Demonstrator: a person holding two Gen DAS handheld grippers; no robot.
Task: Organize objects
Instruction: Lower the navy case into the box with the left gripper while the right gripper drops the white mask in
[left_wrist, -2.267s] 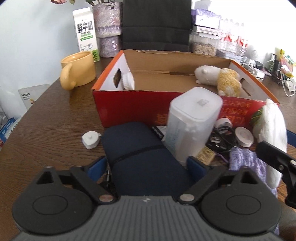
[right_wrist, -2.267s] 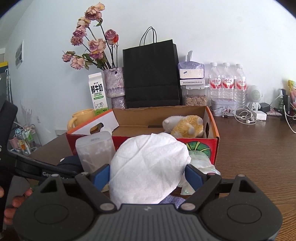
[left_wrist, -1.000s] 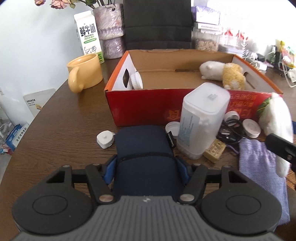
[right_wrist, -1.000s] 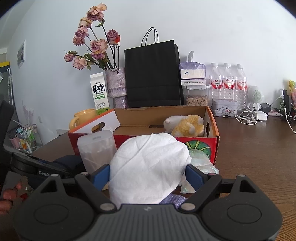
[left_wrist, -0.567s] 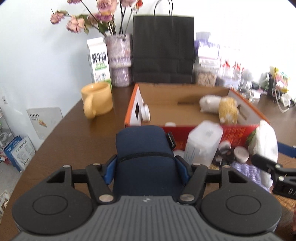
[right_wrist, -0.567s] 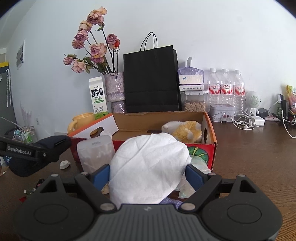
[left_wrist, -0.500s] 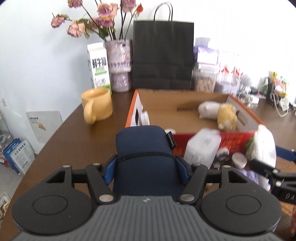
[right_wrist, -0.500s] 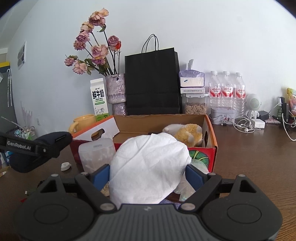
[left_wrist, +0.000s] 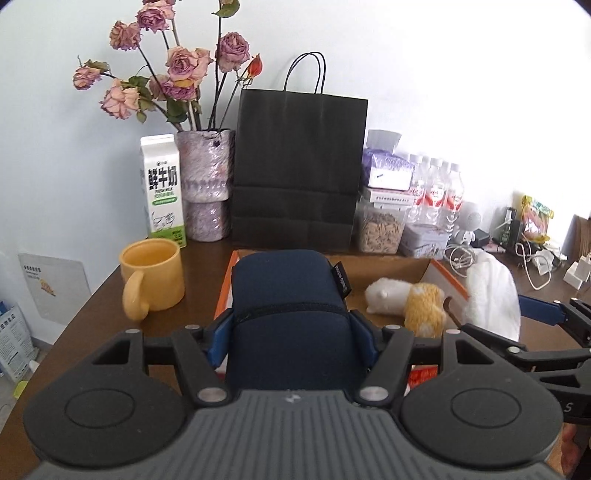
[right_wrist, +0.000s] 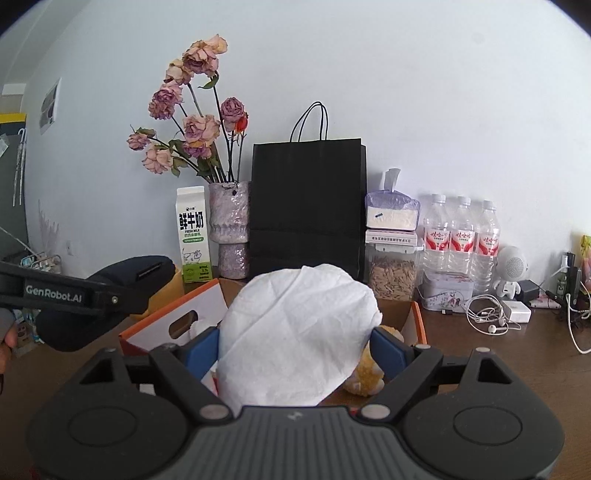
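Navy fabric pouch (left_wrist: 290, 317) is sitting clamped between my left gripper's (left_wrist: 291, 330) blue pads, above the near left end of the cardboard box (left_wrist: 443, 278). I am holding a white cloth bundle (right_wrist: 295, 334) pinched in my right gripper (right_wrist: 295, 349), over the plush toy (left_wrist: 406, 301) lying inside the box.

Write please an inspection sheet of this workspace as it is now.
Surface: brown wooden table.
Job's things: cardboard box holding a plush toy.
Clutter: yellow mug, milk carton, vase, black paper bag, water bottles.
Grippers: left tool shut on a navy pouch; right tool shut on a white bundle.
Cables: white earphones.
Surroundings: pale wall.
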